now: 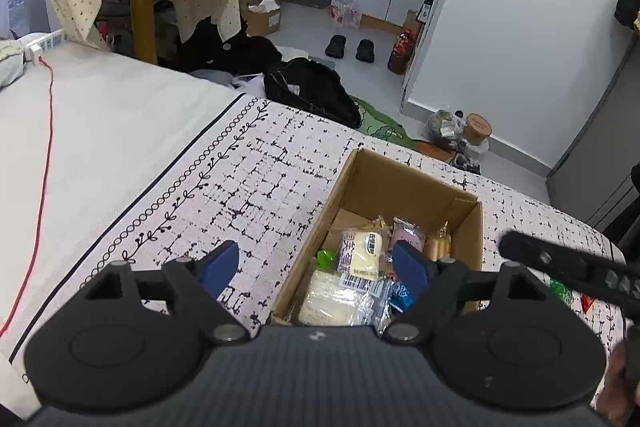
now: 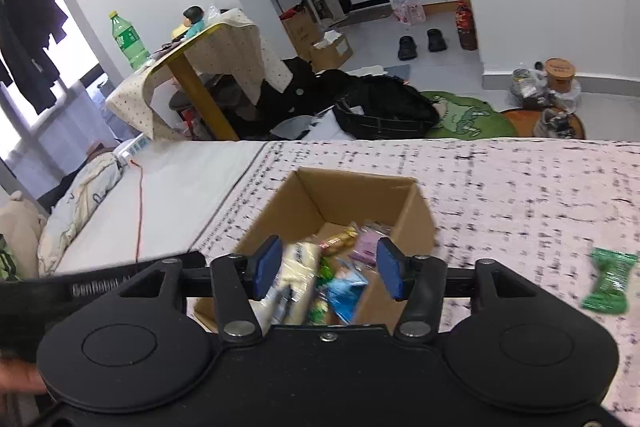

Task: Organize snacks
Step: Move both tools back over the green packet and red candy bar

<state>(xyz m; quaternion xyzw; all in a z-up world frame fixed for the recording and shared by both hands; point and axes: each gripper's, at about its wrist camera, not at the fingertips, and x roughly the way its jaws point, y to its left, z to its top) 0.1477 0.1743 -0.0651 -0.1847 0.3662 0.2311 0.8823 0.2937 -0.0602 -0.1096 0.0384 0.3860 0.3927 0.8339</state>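
Observation:
An open cardboard box (image 1: 400, 167) sits on the patterned bed cover and holds several wrapped snacks, among them a cream bread packet (image 1: 360, 253) and a pink packet (image 1: 408, 233). My left gripper (image 1: 316, 269) hangs open over the box's near left corner, with nothing between its blue pads. In the right wrist view my right gripper (image 2: 328, 269) is open above the box (image 2: 352, 195). A blurred blue packet (image 2: 346, 287) lies below its pads, apart from them. A green wrapped snack (image 2: 610, 283) lies on the cover to the right of the box.
The patterned cover (image 1: 248, 179) meets a plain grey sheet (image 1: 112, 115) on the left, crossed by a red cable (image 1: 48, 131). Beyond the bed stand a cloth-draped side table (image 2: 224, 43) with a green bottle (image 2: 128, 41), and a black bag (image 2: 384, 111) on the floor.

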